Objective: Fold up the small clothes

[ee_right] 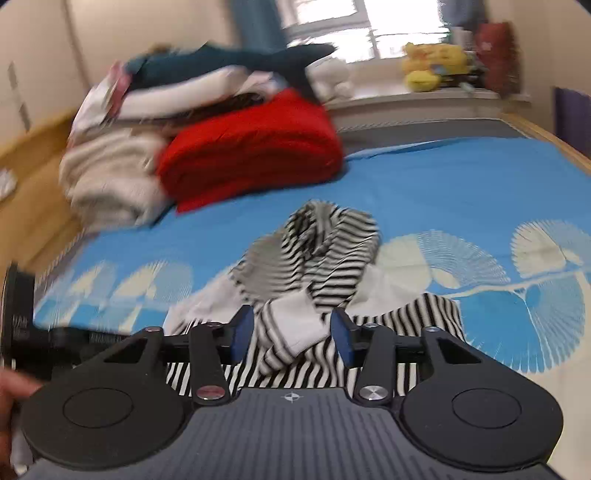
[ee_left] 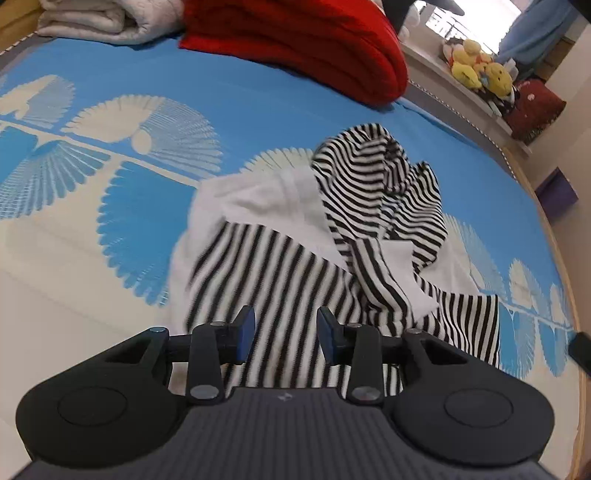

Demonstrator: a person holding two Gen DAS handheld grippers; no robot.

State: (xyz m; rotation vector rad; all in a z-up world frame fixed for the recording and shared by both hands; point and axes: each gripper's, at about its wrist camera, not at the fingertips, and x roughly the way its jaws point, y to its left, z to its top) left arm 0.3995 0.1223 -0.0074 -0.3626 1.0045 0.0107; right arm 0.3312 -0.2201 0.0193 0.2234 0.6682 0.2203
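Observation:
A small black-and-white striped garment with white lining [ee_left: 332,229] lies crumpled on the blue patterned bed sheet [ee_left: 147,110]. My left gripper [ee_left: 287,338] is open just above its near striped part, with nothing between the fingers. In the right wrist view the same garment [ee_right: 325,258] lies ahead, and a white cuff of it [ee_right: 299,325] sits between the fingers of my open right gripper [ee_right: 293,332]. The jaws stand apart and do not pinch the cloth.
A folded red blanket [ee_left: 314,48] and a cream quilt [ee_left: 103,18] lie at the far side of the bed. Plush toys [ee_left: 480,70] sit on a ledge [ee_right: 406,96] under the window. The left gripper's body shows at the left edge of the right wrist view [ee_right: 18,325].

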